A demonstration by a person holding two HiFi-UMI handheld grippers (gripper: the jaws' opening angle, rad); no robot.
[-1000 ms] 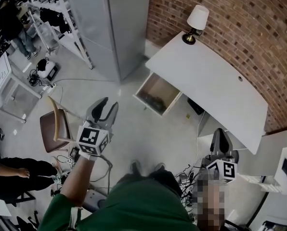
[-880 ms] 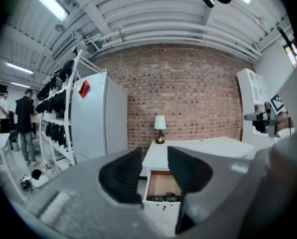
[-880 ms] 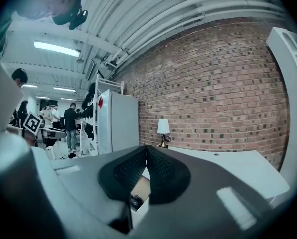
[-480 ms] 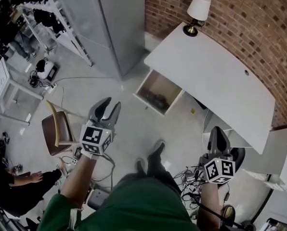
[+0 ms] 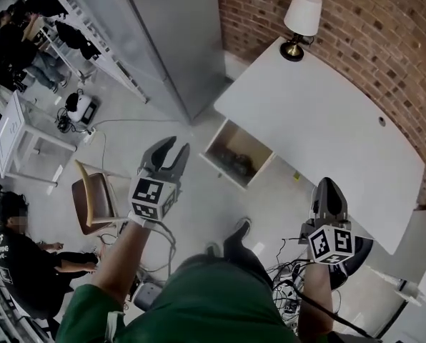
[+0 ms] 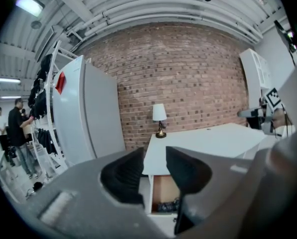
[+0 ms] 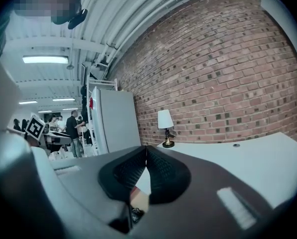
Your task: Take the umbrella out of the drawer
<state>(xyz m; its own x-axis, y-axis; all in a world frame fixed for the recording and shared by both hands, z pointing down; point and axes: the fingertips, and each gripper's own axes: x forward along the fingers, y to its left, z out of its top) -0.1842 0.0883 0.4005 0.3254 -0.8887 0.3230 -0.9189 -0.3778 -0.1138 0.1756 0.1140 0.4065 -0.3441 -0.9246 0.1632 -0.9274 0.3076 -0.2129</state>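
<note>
Holding left gripper [image 5: 175, 146] above the floor, short of the open drawer [image 5: 213, 140], jaws parted and closing on nothing. Carrying right gripper [image 5: 327, 186] clenched tip to tip, empty, beside the white desk [image 5: 327, 120]. Seeing the umbrella [image 5: 237, 165] lying dark inside that drawer, well apart from both

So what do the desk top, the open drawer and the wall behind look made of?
Desk top: smooth matt white, likely laminate or painted board. Drawer: pale brown inside, looks like bare wood or fibreboard. Wall: red-brown brick with visible mortar joints.
</note>
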